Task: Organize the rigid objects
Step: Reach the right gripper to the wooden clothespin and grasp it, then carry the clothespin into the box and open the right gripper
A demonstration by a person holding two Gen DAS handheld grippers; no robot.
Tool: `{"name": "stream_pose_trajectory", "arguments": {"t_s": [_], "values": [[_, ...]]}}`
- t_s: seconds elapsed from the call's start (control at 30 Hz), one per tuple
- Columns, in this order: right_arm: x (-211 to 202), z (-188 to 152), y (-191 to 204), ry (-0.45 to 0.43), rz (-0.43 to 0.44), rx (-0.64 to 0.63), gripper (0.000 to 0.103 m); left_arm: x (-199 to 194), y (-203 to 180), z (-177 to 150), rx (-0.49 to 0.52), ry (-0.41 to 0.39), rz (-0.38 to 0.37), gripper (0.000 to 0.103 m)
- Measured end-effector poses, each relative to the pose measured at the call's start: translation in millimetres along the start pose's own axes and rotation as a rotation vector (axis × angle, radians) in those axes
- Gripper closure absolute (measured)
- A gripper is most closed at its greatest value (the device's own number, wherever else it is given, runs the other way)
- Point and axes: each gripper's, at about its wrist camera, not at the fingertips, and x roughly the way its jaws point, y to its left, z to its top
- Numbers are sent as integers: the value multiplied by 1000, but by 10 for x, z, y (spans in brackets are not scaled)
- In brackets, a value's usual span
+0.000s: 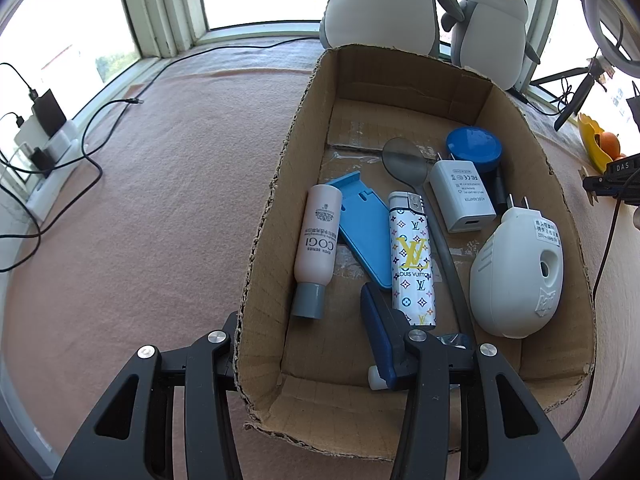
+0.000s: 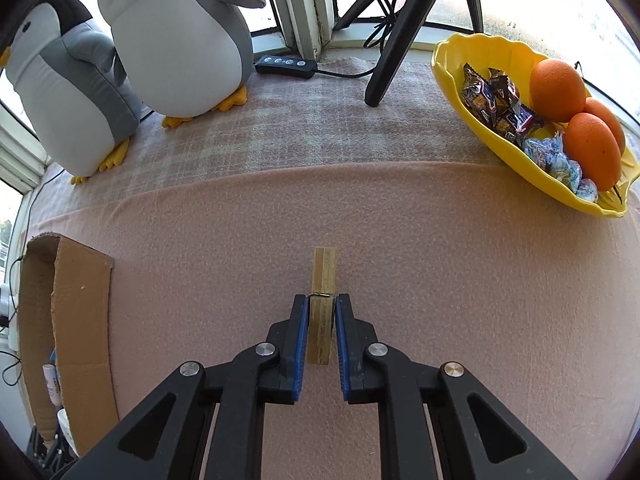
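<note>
My right gripper [image 2: 322, 300] is shut on a wooden clothespin [image 2: 325, 268], whose far end sticks out past the fingertips over the pink blanket. The cardboard box [image 2: 80, 320] stands to its left. My left gripper [image 1: 298, 312] straddles the near left wall of the box [image 1: 264, 240]: one finger is outside, the blue-padded finger [image 1: 380, 320] is inside, and they stand apart. In the box lie a pink bottle [image 1: 318, 236], a blue stand [image 1: 364, 232], a patterned lighter [image 1: 412, 260], a spoon [image 1: 404, 160], a white charger [image 1: 462, 196], a blue lid [image 1: 474, 148] and a white plug-in device [image 1: 520, 272].
Two plush penguins [image 2: 168, 40] stand at the back by the window. A yellow bowl [image 2: 480, 128] with oranges and sweets sits at the right, with a tripod leg [image 2: 396, 48] behind. A power strip [image 1: 48, 148] and cables lie at the far left.
</note>
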Motion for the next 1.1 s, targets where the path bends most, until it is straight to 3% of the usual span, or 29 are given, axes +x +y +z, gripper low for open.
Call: {"name": "stream_pose_trajectory", "arguments": {"t_s": [0.3,1.1], "values": [[-276,-114,71,-43,64,-40,91,0,-3,-2,0,0,0,57],[-931,-505,1177,-93,284,-271,91,6,8,-8,-10,-5,-7,57]]}}
